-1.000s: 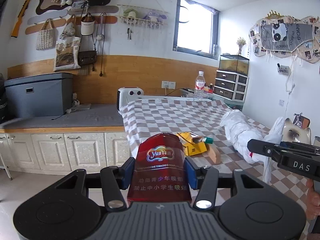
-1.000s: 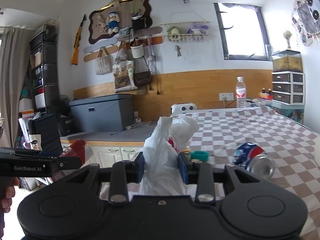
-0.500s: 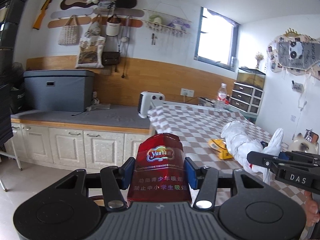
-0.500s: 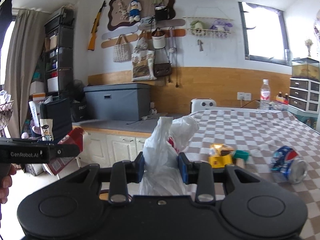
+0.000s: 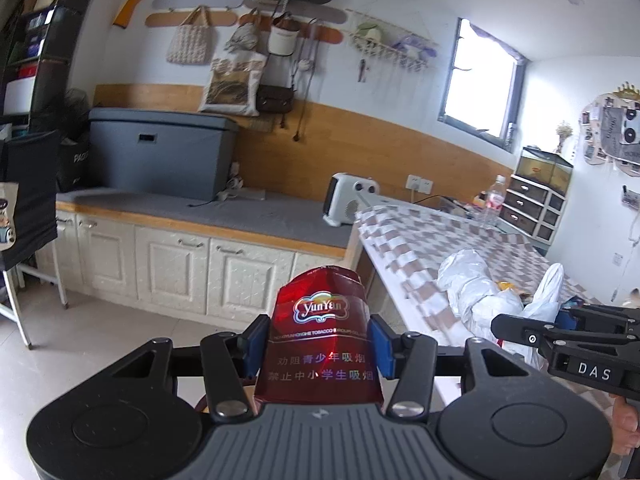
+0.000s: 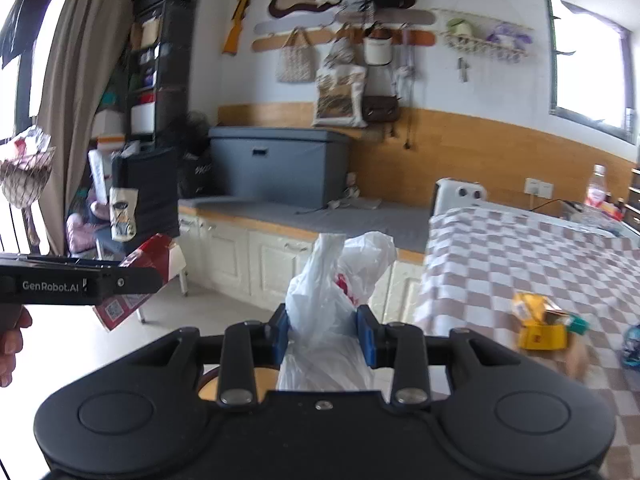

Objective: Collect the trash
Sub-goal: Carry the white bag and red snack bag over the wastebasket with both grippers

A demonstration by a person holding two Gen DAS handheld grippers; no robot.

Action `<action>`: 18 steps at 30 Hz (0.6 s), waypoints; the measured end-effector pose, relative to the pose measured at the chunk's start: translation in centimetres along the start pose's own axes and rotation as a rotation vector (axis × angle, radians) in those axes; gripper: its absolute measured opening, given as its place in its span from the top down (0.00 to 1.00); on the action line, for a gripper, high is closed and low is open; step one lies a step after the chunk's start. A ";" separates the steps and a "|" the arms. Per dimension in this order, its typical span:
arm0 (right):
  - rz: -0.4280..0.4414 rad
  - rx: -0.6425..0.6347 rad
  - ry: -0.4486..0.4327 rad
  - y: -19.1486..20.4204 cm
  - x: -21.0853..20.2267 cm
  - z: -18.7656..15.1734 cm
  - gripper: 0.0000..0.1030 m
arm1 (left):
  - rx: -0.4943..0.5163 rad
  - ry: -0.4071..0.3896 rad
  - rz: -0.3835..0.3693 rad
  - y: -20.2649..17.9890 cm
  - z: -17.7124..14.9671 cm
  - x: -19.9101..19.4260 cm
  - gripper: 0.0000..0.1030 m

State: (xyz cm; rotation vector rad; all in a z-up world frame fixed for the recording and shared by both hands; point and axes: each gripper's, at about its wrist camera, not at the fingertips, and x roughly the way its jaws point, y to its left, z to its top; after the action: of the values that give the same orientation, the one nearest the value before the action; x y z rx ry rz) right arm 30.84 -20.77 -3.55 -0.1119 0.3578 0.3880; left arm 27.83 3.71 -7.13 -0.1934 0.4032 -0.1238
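Observation:
My left gripper (image 5: pixel 318 340) is shut on a red cigarette pack (image 5: pixel 320 336) and holds it in the air off the table's left edge. The pack also shows in the right wrist view (image 6: pixel 138 280). My right gripper (image 6: pixel 324 332) is shut on a white plastic bag (image 6: pixel 332 300), which also shows in the left wrist view (image 5: pixel 476 292) lying over the checkered table (image 5: pixel 420 232). A yellow box (image 6: pixel 540 328) and a crushed blue can (image 6: pixel 632 344) lie on the table at the right.
White cabinets with a grey top (image 5: pixel 200 248) run along the wall, with a grey chest (image 5: pixel 160 152) on them. A white heater (image 5: pixel 352 200) stands at the table's far corner. A water bottle (image 5: pixel 494 200) stands at the far end. Black shelving (image 6: pixel 156 100) is at the left.
Both grippers have swung left, away from the table and toward the cabinets and floor. Each keeps its hold on its item.

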 end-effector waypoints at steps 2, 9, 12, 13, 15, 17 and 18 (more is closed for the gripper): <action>0.014 -0.012 0.020 0.8 1.2 0.2 0.65 | -0.012 0.011 0.007 1.0 -0.1 0.5 0.48; 0.083 -0.027 0.128 2.8 6.2 0.6 0.65 | -0.047 0.065 0.031 4.8 -0.5 2.9 0.48; 0.115 -0.041 0.192 3.6 9.1 0.5 0.65 | -0.067 0.103 0.046 6.2 -1.0 4.5 0.48; 0.121 -0.048 0.210 3.9 10.0 0.5 0.65 | -0.076 0.118 0.052 6.6 -1.2 5.1 0.48; 0.134 -0.058 0.255 4.4 12.2 0.4 0.65 | -0.097 0.150 0.061 7.6 -1.6 6.3 0.48; 0.151 -0.058 0.297 4.6 14.2 0.2 0.65 | -0.121 0.186 0.068 8.4 -2.2 7.6 0.48; 0.158 -0.057 0.319 4.8 15.3 0.1 0.65 | -0.131 0.204 0.071 8.8 -2.5 8.2 0.48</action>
State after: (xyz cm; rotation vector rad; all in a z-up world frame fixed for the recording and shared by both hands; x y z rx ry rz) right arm 42.22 -11.00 -9.18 -0.2031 0.6728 0.5387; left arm 35.05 10.59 -14.31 -0.2964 0.6212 -0.0472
